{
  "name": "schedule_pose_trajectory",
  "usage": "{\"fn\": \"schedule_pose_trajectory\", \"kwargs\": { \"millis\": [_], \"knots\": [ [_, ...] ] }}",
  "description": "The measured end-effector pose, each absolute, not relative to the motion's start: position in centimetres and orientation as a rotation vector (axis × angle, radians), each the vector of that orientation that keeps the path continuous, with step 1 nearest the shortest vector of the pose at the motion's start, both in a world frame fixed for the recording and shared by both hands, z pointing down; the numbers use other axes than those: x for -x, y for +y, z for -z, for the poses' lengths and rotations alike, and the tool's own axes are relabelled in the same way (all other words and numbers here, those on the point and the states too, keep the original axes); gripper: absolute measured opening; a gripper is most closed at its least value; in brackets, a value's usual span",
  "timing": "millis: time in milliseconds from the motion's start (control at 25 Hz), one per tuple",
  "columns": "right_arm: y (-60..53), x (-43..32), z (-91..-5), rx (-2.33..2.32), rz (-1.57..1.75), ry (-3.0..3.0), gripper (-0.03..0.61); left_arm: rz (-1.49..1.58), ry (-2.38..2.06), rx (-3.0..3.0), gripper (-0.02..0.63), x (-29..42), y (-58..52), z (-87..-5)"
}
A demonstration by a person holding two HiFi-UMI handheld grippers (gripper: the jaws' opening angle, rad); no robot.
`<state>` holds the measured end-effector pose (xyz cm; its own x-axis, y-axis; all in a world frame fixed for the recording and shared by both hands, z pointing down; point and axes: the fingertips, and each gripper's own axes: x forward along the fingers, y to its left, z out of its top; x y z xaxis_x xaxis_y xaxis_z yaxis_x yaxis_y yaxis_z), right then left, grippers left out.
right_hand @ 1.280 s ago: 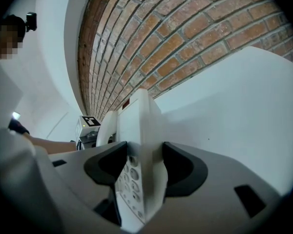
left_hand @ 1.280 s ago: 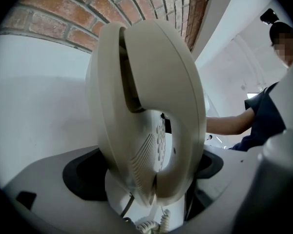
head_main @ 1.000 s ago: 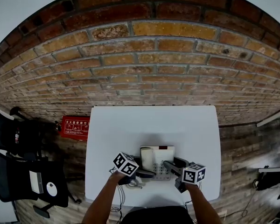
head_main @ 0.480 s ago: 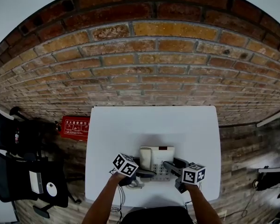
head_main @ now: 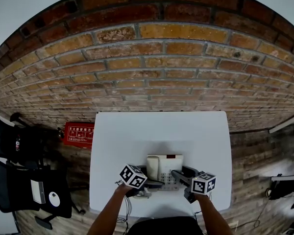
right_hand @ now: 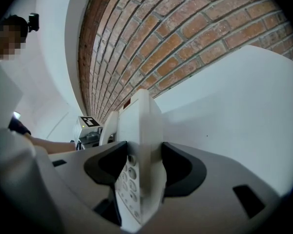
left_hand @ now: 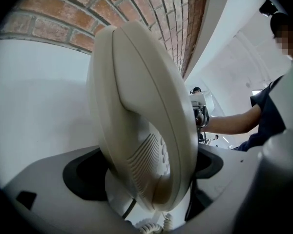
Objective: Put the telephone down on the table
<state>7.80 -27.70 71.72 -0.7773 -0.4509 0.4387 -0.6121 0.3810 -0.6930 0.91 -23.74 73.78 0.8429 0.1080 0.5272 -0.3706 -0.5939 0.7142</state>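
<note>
Left hand-held gripper (head_main: pixel 156 182) gripping curved handset (left_hand: pixel 136 106), right hand-held gripper (head_main: pixel 176 173) gripping boxy telephone (head_main: pixel 170 161)

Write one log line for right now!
left tool: shut on handset | right tool: shut on telephone base | table: below both tools

Left tongs (head_main: pixel 153 182) and the telephone handset (head_main: pixel 152 167) they clamp, shifted slightly nearer the person

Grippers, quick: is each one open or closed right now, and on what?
The left gripper is closed on the telephone's handset.
The right gripper is closed on the keypad side of the telephone base.
</note>
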Motion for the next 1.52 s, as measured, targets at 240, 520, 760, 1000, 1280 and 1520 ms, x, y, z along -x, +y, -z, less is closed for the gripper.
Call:
{"fn": "schedule_pose_trajectory", "kwargs": {
  "millis": [240,520,760,1000,1280,1520],
  "knots": [
    [-27.6,-7.7,-71.7,-0.950,-1.344,-2.471,0.233,-0.736,-0.292,-2.162,0.488,-0.8,-23.5,-74.3],
    [-27.6,-7.8,-71.9,-0.971,-1.362,-2.467,0.232,-0.732,-0.395,-2.174,0.489,-0.2,-24.0,-74.2],
    [-27.7,-7.9,-72.3,-0.996,-1.399,-2.439,0.230,-0.728,-0.447,-2.172,0.489,0.2,-24.5,-74.2],
    [-27.9,-8.1,-73.0,-1.017,-1.444,-2.414,0.224,-0.742,-0.459,-2.171,0.488,0.6,-24.8,-74.4],
    [-28.0,-8.2,-73.2,-1.003,-1.449,-2.399,0.224,-0.743,-0.461,-2.179,0.488,1.2,-25.0,-74.1],
    [-28.0,-8.1,-73.4,-0.998,-1.444,-2.391,0.224,-0.794,-0.514,-2.236,0.486,3.0,-25.5,-72.5]
  ]
}}
